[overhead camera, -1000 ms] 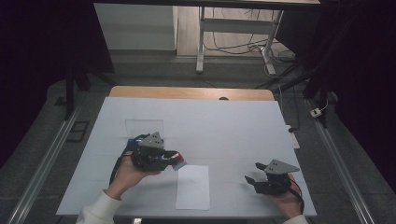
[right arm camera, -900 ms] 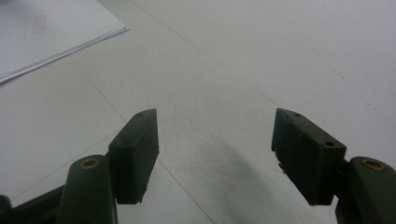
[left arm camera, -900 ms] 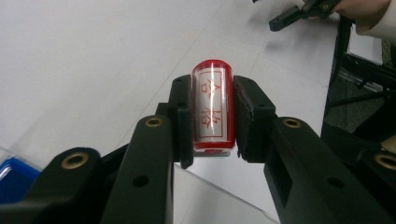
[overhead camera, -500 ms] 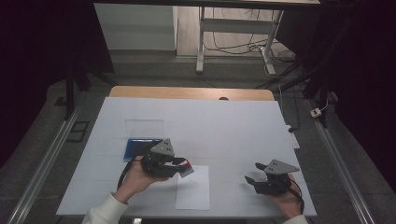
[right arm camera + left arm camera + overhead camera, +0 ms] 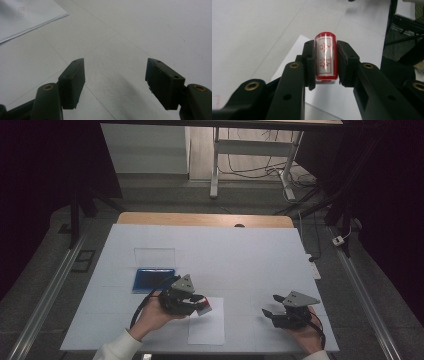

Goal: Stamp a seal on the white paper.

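A white table [image 5: 250, 250] stands on a dark floor before a metal frame [image 5: 250, 150]. A paper sheet [image 5: 207, 327] lies near its front edge; a blue ink pad [image 5: 152, 279] sits toward the left edge. The left gripper [image 5: 200, 306] clamps a red stamp [image 5: 326, 58] above the sheet's top-left corner. The right gripper [image 5: 274, 312] rests released near the front-right corner.

surface: white table [image 5: 240, 255] | on it: blue ink pad [image 5: 153, 278], clear lid [image 5: 155, 256], paper sheet [image 5: 207, 327]

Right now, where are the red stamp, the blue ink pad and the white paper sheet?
Red cylindrical stamp [image 5: 326, 58], left gripper view, its clear label face.
Blue rectangular ink pad [image 5: 152, 279], high view, its middle.
White paper sheet [image 5: 206, 330], high view, its bare middle.
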